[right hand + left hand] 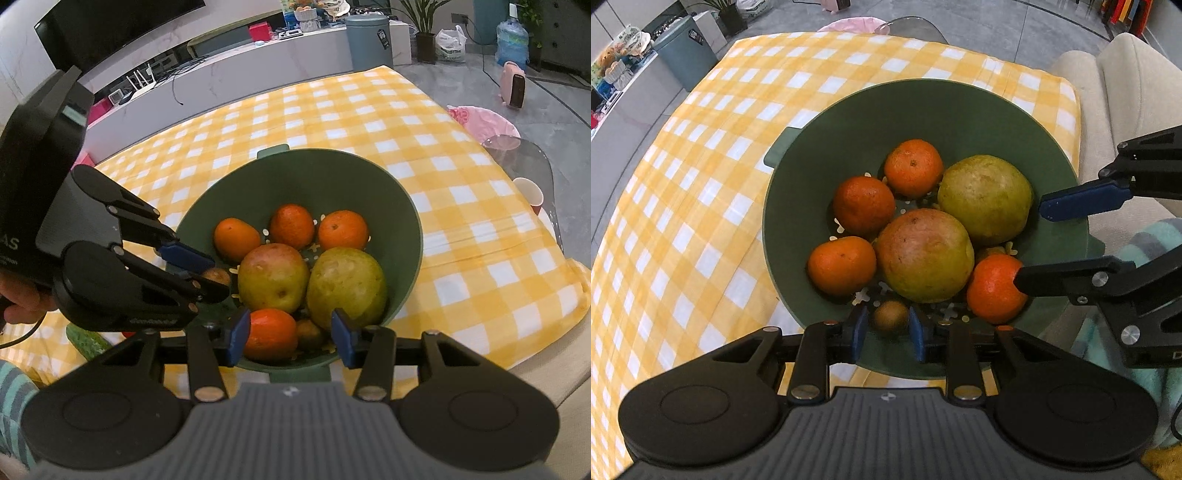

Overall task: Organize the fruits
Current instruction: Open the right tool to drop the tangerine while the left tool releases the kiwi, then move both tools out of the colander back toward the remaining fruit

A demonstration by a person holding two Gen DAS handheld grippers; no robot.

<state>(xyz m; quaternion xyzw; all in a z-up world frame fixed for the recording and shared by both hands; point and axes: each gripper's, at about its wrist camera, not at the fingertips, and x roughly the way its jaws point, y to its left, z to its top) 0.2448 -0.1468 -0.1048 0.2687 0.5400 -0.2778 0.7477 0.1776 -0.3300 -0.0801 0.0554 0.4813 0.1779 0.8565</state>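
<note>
Left wrist view is showing a green bowl (849, 122) sitting on the counter (683, 206), which is wearing a yellow-and-white checked cloth. Inside the bowl, two big yellow-green fruits are lying side by side: one with a reddish blush (925, 254) in the middle and a paler one (986, 199) just behind it. Four oranges are ringing them: one at the back (913, 168), two on the left (863, 206) (842, 265), and one on the right (995, 290). A small brown fruit (891, 316) is resting at the near edge of the bowl's floor.

The left tongs (891, 328) are gripping this small brown fruit, the blue pads pressing on either side of it. The right tongs (291, 338) are hanging released and wide apart over the near rim, with an orange (271, 334) and a small brownish fruit (309, 334) lying between the pads; whether they are touching either I cannot tell.
</note>
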